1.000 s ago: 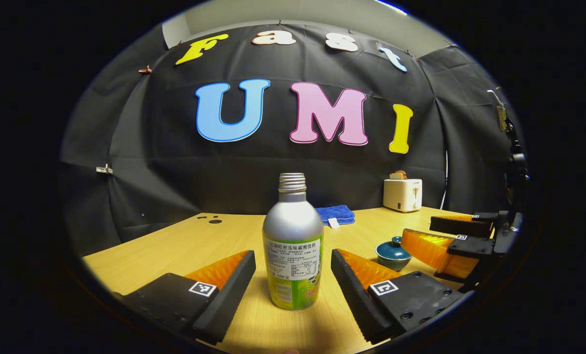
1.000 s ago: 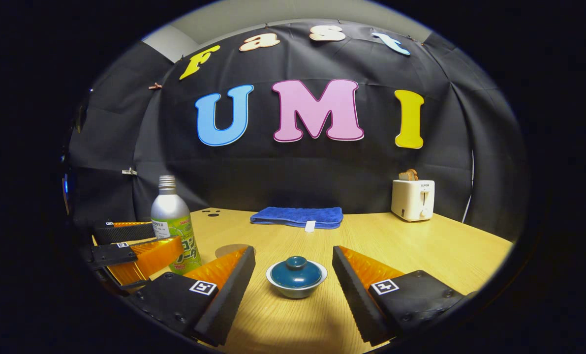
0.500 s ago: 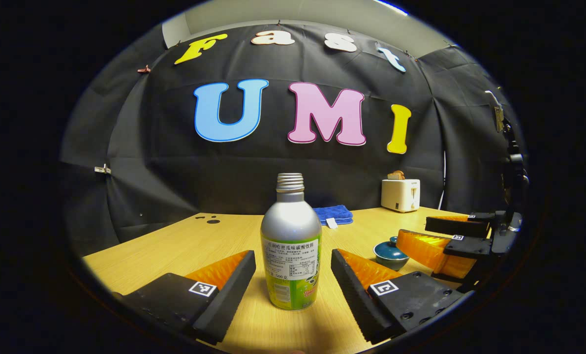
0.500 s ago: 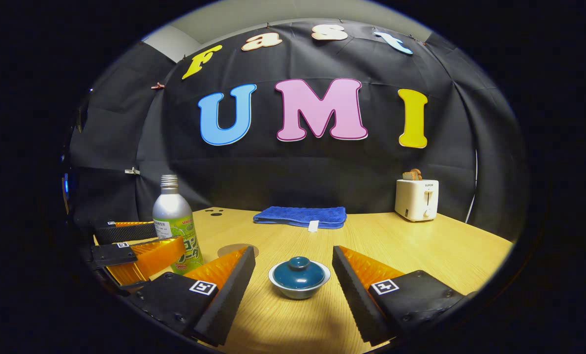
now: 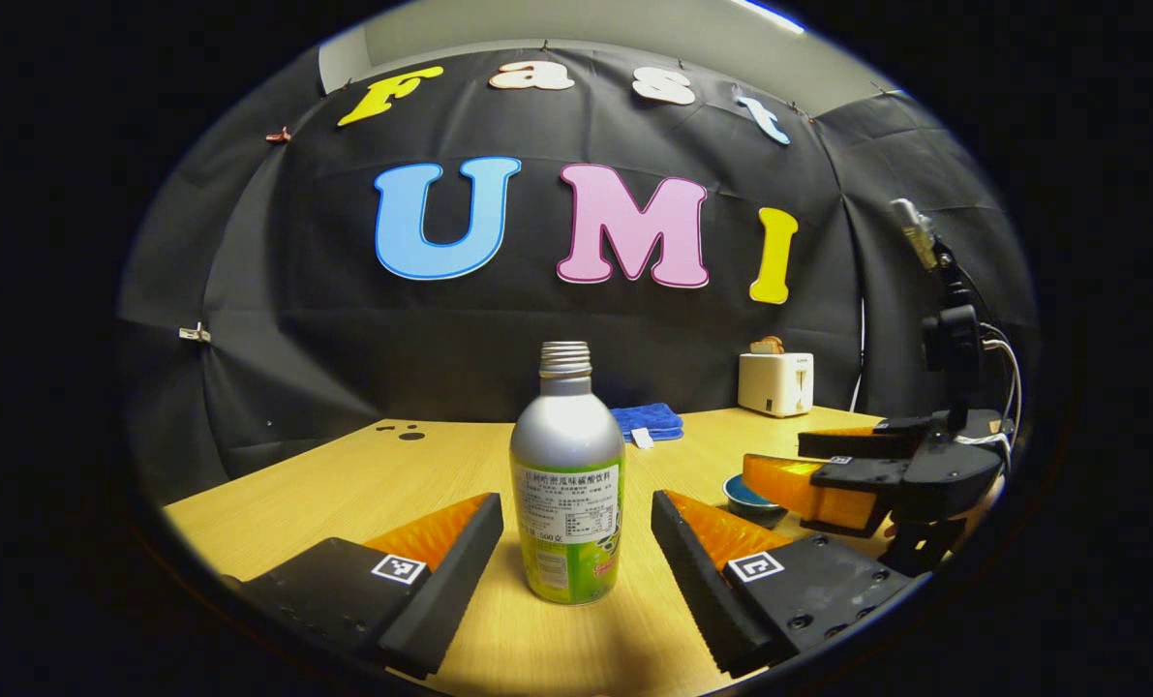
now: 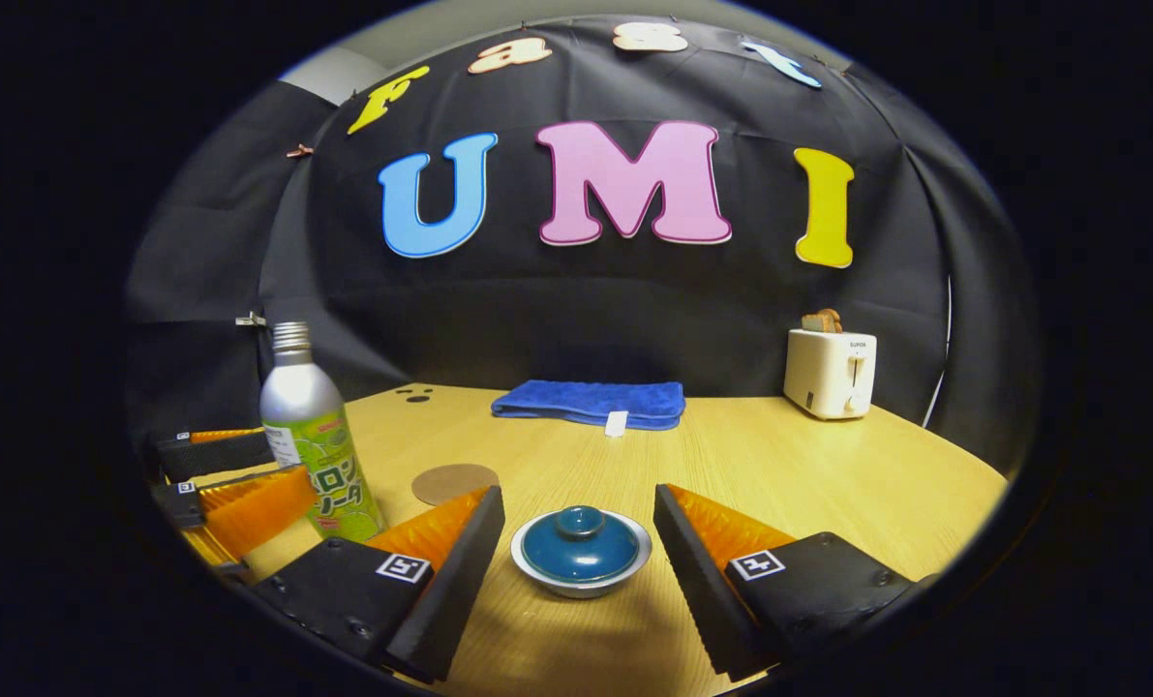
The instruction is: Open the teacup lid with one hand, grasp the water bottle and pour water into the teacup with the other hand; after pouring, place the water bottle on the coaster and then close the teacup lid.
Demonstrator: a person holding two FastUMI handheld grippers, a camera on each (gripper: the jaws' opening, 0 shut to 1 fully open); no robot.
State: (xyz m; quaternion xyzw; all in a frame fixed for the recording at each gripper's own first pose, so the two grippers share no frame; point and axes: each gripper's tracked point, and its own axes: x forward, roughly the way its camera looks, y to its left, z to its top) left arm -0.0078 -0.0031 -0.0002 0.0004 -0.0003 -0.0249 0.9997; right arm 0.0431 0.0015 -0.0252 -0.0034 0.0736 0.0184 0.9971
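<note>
your right gripper (image 6: 576,552) dipped toward teacup lid (image 6: 581,545); both grippers gape, empty. off-centre pinch on knob could tip teacup.

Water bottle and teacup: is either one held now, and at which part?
Neither. Both hand-held grippers are open: bottle and lidded teacup stand free between the fingers.

Left hand-held gripper (image 5: 576,542) fingers spread, right hand-held gripper (image 6: 576,552) fingers spread

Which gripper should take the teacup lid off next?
Right. The right gripper is open with the lid centred between its fingers. The left gripper is open around the water bottle, so it suits the pour.
</note>
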